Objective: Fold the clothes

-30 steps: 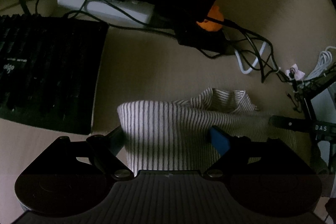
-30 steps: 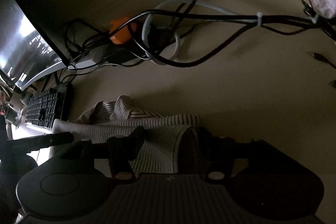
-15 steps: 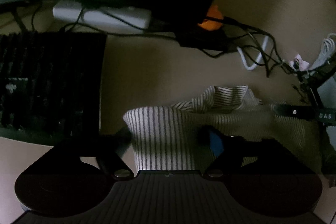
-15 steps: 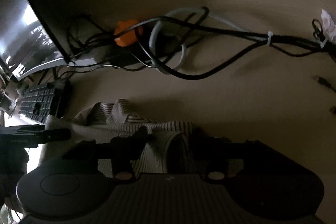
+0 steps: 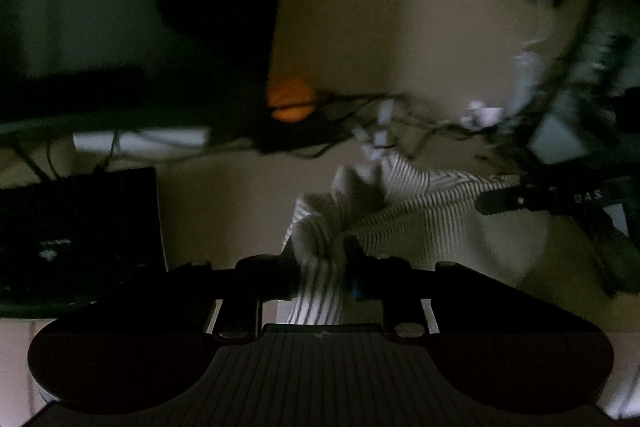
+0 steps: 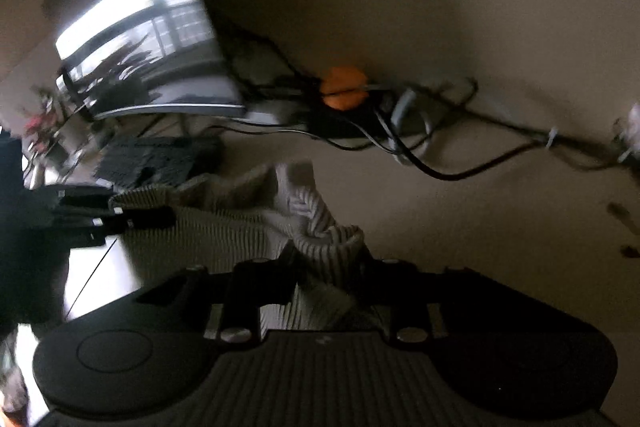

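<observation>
A white garment with thin dark stripes point(image 5: 404, 215) hangs bunched between my two grippers, lifted off the beige desk. My left gripper point(image 5: 320, 267) is shut on one bunched edge of it. My right gripper point(image 6: 328, 263) is shut on the other edge point(image 6: 328, 247). The cloth stretches between them point(image 6: 208, 231). The right gripper's fingers point(image 5: 536, 201) show at the right of the left wrist view, and the left gripper's fingers point(image 6: 116, 221) at the left of the right wrist view. Both views are dim and blurred.
A black keyboard point(image 5: 76, 235) lies to the left. A monitor point(image 6: 136, 43) stands behind it. A white power strip point(image 5: 140, 139), an orange object point(image 5: 290, 103) and tangled dark cables point(image 6: 440, 147) lie along the back of the desk point(image 6: 480, 227).
Both grippers have closed on the striped garment and risen with it. The cloth has gone from lying flat to bunched and hanging between them. Both views have tilted upward.
</observation>
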Available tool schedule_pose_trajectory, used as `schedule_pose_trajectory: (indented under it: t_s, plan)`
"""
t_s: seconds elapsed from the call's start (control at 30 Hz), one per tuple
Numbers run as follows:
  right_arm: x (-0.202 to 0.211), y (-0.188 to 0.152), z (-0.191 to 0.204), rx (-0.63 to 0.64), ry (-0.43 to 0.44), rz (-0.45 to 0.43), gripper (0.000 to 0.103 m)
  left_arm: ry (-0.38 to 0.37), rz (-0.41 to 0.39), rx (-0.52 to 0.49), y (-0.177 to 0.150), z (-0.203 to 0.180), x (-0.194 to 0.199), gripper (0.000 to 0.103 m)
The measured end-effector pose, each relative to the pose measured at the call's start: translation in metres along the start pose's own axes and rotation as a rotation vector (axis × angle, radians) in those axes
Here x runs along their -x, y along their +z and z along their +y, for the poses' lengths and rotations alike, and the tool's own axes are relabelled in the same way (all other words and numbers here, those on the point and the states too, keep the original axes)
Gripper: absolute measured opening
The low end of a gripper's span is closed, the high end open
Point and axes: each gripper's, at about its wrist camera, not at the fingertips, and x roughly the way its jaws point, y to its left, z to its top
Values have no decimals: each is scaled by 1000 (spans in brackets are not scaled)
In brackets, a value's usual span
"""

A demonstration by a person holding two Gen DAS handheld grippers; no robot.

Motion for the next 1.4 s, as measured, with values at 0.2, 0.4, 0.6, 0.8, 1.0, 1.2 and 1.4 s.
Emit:
schedule_pose_trajectory:
  t_s: [0.2, 0.4, 0.6, 0.8, 1.0, 1.2, 1.4]
  plan:
    - [39, -73, 54, 150, -45, 75, 27, -50, 23, -139, -64, -23, 55, 26]
    - [33, -156, 92, 243, -160, 208, 27, -50, 140, -210, -125, -38, 62, 31]
    - [41, -183, 107, 257, -262, 185, 27, -13, 172, -262, -146, -48, 69, 37]
    - [78, -184, 96, 165, -264, 156, 39, -61, 169, -208, -153, -35, 94, 58]
    - [124, -173, 84, 32, -210, 45, 65, -181, 97, 122, -136, 9, 120, 85]
    - [127, -148, 42, -283, -112, -70, 83, -171, 111, 333, -124, 36, 99, 92]
    - [77, -145, -2, -541, 22, -71, 83, -201, 174, 436, -123, 36, 53, 93]
